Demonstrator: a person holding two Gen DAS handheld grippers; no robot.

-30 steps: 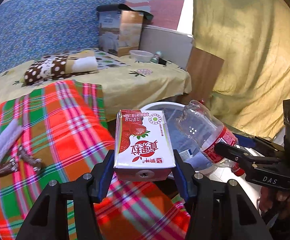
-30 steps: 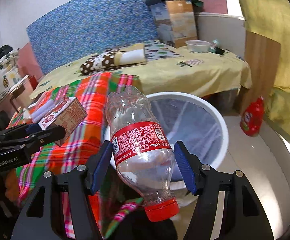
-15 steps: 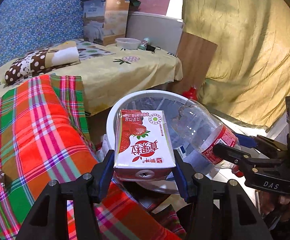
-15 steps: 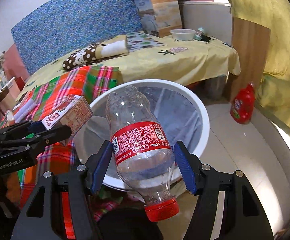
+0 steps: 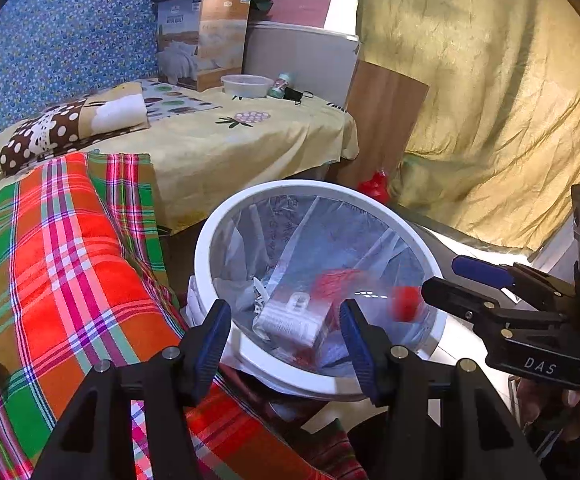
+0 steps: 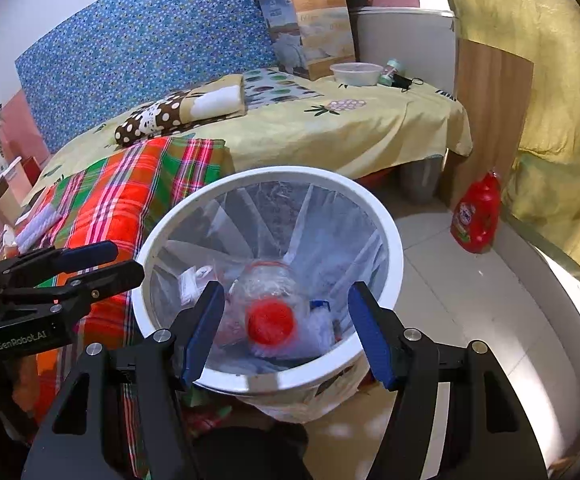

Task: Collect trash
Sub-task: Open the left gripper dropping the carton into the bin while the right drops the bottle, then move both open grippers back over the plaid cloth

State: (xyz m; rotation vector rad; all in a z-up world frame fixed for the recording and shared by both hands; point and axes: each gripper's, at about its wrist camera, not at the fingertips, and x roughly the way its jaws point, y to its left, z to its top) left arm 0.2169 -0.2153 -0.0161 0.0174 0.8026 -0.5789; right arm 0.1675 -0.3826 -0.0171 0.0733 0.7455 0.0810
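On the left gripper (image 6: 119, 264) "GenRobot.AI"; on the right gripper (image 5: 454, 280) "DAS"

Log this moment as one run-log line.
left gripper: open, empty | right gripper: open, empty | milk carton: inside bin | plastic bottle: inside bin | white bin: beside bed

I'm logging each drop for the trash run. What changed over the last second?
Both tools swung from the bed to above the white bin and let go: the left tool dropped the milk carton, the right tool the plastic bottle. Both are now inside the bin. The bedding and the red jug stayed put.
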